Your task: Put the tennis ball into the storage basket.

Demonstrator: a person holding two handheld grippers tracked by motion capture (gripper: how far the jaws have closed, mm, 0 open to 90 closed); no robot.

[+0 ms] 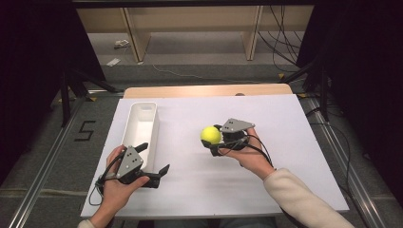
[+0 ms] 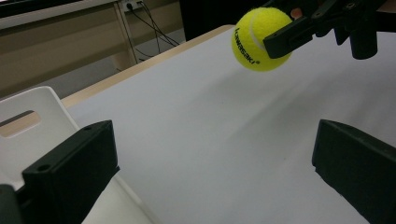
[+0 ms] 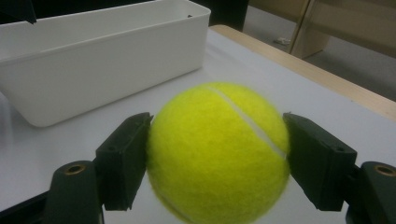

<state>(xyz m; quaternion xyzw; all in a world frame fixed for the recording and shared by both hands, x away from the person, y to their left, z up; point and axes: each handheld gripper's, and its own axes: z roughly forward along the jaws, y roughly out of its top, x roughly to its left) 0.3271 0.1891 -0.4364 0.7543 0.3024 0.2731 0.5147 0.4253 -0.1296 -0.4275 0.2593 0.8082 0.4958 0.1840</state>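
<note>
The right claw [image 1: 212, 138] pinches a yellow tennis ball [image 1: 210, 135], one black jaw pressed to each side of it; in the right gripper view the ball [image 3: 218, 151] sits squarely between the two jaws, its white seam curving across the top right; in the left gripper view the same ball [image 2: 258, 38] hangs above the white counter [image 2: 210, 135], clear of the surface, with black lettering on its side and a faint shadow beneath it. In the high view the ball is held a little right of the counter's middle, well apart from every edge; the person's right hand [image 1: 249, 154] grips the tool from behind, a light sleeve running off toward the near right corner.

The left claw [image 1: 154, 159] is spread wide with nothing between its jaws; it rests near the near left corner of the counter, held by the person's left hand [image 1: 119, 183], its far jaw just beside the near end of a long white bin [image 1: 140, 126]; whether it touches the bin I cannot tell. The bin lies along the counter's left edge, its long side running from near to far; in the right gripper view the bin [image 3: 93, 65] stands beyond the ball, apart from it.
</note>
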